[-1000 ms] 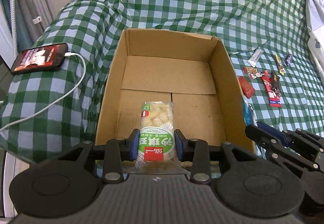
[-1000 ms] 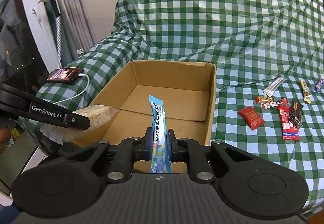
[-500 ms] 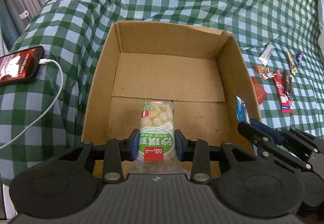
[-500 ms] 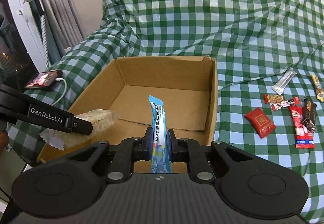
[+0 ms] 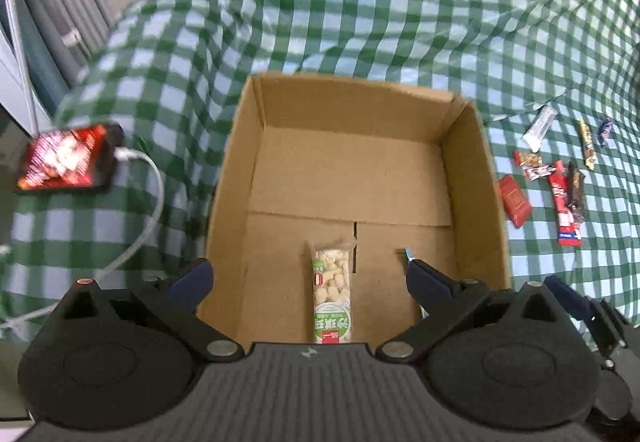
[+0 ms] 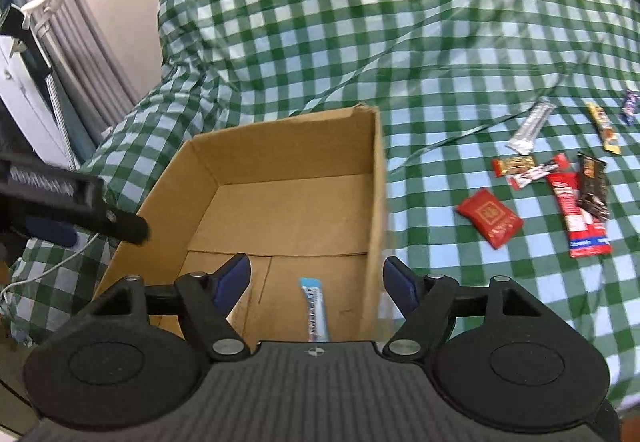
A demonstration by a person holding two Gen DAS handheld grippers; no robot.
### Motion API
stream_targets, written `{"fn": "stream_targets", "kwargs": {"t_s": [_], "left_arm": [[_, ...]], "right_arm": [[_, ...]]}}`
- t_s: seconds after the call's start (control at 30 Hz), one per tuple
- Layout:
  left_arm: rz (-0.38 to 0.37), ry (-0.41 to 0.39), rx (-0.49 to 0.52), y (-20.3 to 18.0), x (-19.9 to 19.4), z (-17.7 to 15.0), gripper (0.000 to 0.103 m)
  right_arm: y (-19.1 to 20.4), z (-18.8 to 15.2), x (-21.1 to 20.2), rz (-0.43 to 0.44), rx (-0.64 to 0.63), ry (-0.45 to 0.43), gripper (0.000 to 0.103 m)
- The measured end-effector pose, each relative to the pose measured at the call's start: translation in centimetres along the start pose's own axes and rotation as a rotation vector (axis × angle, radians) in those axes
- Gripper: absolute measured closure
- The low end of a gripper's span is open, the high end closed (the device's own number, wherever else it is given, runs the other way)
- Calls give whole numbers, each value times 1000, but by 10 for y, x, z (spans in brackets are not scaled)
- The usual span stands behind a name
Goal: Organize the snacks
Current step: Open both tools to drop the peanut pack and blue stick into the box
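An open cardboard box [image 5: 472,178] [image 6: 376,178] sits on a green checked cloth. My left gripper [image 5: 308,274] is open above the box's near end; a green-and-white peanut snack pack [image 5: 331,302] lies on the box floor between its fingers. My right gripper [image 6: 316,282] is open too; a blue-and-white snack stick [image 6: 314,316] lies on the box floor below it. Loose snacks lie right of the box: a red packet [image 6: 490,218] [image 5: 514,196], a red bar [image 6: 576,218], a dark bar [image 6: 594,186], a silver stick [image 6: 530,126].
A phone [image 5: 70,158] on a white charging cable [image 5: 148,218] lies left of the box. Curtains and a white stand [image 6: 44,26] are at far left. The left gripper's finger [image 6: 80,198] reaches in over the box's left wall in the right wrist view.
Both grippers have opened. The peanut pack and the blue stick have dropped from the fingers onto the box floor. Both cameras have pulled back and up.
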State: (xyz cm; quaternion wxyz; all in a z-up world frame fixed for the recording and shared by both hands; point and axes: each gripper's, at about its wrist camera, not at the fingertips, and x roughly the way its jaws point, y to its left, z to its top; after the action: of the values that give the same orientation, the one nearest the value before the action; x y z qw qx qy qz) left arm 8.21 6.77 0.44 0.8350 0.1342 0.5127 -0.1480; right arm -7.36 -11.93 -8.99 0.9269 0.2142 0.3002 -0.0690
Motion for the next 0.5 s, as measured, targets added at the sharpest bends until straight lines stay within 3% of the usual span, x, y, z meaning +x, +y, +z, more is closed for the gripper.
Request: {"fn": "stream_targets", "kwargs": {"t_s": [0.27,0.5], "left_arm": [[-83,-101,-37,-16,-121,24,0],[-81,-282,5,-42,-219,13,0]], "right_arm": [[-12,-5,-54,-46,53,-66,26],[-14,-13,-104,-71,75,-144,25]]}}
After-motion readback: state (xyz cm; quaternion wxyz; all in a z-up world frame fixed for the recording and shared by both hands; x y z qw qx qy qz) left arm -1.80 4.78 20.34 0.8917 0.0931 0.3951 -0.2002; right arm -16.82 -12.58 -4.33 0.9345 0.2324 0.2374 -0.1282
